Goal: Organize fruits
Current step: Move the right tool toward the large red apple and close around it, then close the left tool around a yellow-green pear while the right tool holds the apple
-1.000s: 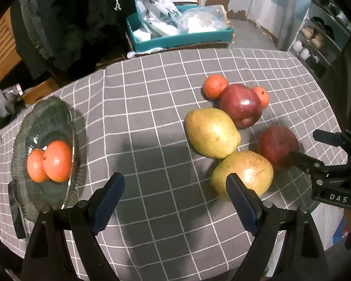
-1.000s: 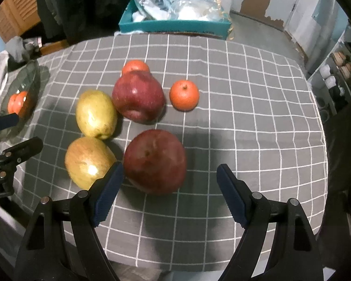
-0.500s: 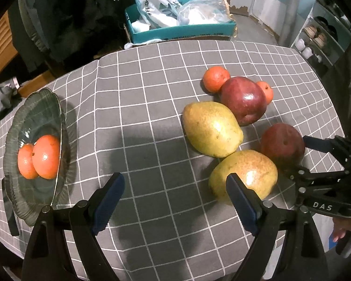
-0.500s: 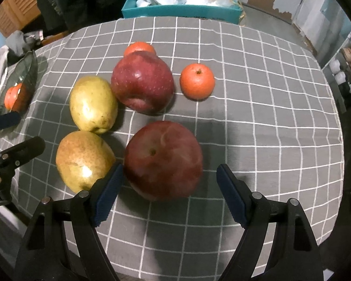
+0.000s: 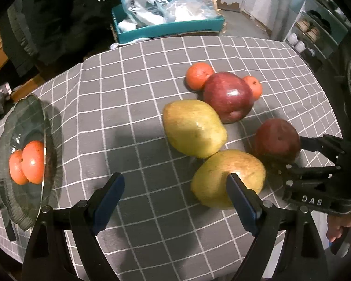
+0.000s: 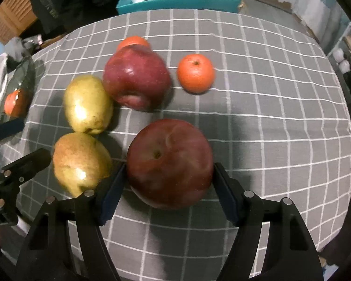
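Observation:
My right gripper (image 6: 167,185) has its two fingers around a dark red apple (image 6: 169,162) on the checked cloth, the pads touching its sides; it also shows in the left wrist view (image 5: 277,140). My left gripper (image 5: 175,194) is open and empty above the cloth, its right finger over the near yellow pear (image 5: 222,175). A second pear (image 5: 194,128), a second red apple (image 5: 227,97) and two oranges (image 5: 199,75) (image 5: 254,86) lie behind. A green glass dish (image 5: 23,201) at the left holds two oranges (image 5: 28,162).
The round table with a grey checked cloth (image 5: 128,107) ends close to me. Beyond its far edge stands a teal box (image 5: 170,27) full of plastic bags. A shelf unit (image 5: 316,28) stands at the right, dark clothing at the back left.
My right gripper has moved forward and narrowed around the near red apple. My left gripper has shifted a little towards the fruit, still open.

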Demonstrator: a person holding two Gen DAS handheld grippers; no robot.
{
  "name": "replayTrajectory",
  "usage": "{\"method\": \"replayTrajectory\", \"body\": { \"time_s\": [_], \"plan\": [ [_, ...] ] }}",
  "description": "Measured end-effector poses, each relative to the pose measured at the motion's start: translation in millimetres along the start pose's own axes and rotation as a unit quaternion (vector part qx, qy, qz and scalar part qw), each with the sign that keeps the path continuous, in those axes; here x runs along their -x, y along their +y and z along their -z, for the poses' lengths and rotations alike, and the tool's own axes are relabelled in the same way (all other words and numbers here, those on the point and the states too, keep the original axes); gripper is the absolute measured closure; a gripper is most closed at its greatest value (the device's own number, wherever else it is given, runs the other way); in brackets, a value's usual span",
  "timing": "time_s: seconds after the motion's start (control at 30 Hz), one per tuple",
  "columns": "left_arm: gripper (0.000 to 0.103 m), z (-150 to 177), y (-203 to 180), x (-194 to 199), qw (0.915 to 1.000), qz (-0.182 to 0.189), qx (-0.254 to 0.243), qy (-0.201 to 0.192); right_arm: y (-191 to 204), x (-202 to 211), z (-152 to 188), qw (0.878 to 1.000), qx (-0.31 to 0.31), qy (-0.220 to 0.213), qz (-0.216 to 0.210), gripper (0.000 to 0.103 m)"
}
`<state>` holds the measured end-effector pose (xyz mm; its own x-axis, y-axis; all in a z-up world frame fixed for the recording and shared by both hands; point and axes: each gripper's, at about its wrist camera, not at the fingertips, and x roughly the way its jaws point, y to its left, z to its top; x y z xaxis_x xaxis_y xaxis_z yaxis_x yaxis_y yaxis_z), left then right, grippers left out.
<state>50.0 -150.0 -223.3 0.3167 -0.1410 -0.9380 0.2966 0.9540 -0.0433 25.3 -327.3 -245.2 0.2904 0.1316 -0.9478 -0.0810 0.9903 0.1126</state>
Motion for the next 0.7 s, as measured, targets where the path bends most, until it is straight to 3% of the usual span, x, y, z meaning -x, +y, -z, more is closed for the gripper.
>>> {"method": "replayTrajectory", "body": {
  "time_s": [0.3,0.7],
  "plan": [
    [0.013,-5.6,-16.5,-5.9,0.9995,0.030,0.006,0.006,-47.5,12.6,12.3,0.997,-0.063,-0.015,0.042,0.030],
    [0.014,-3.6,-45.4,-20.8,0.9985,0.048,-0.017,0.020,-48.8,12.8,14.4,0.997,-0.063,-0.020,0.039,0.030]
  ]
}}
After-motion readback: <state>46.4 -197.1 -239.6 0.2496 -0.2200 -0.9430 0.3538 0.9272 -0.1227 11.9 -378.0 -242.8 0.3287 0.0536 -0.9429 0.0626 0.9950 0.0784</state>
